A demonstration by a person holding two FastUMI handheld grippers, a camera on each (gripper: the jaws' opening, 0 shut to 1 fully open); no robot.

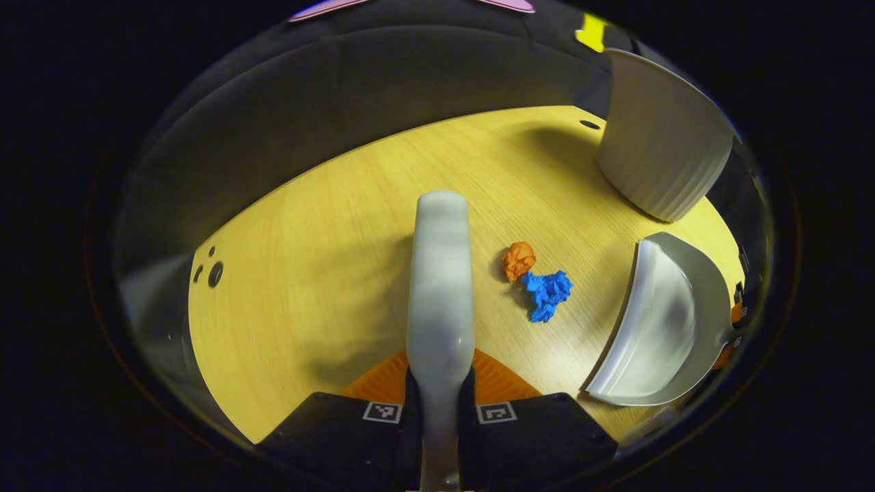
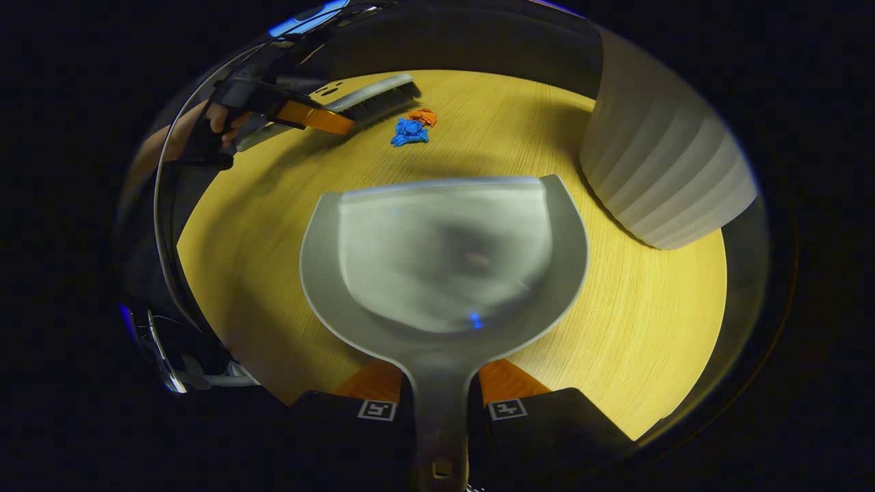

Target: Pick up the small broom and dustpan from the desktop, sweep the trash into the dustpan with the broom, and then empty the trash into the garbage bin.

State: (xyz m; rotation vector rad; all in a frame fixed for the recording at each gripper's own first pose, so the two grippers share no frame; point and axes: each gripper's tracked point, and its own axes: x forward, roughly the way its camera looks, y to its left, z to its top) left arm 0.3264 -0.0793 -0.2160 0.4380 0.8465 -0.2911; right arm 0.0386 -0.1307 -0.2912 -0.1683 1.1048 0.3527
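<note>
Left gripper view: my left gripper [image 1: 439, 393] has its jaws clamped on the broom [image 1: 441, 273], above the tabletop [image 1: 307, 273]; orange wad [image 1: 519, 260] and blue wad [image 1: 547, 294] lie just right (touching), bin [image 1: 660, 137] beyond.

Right gripper view: my right gripper [image 2: 439, 396] grips the dustpan [image 2: 444, 260] handle.

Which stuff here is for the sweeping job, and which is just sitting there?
For the job: grey plastic broom in left gripper; grey plastic dustpan in right gripper; crumpled orange paper ball; crumpled blue paper ball; ribbed white garbage bin.
Just there: wooden desktop.
</note>
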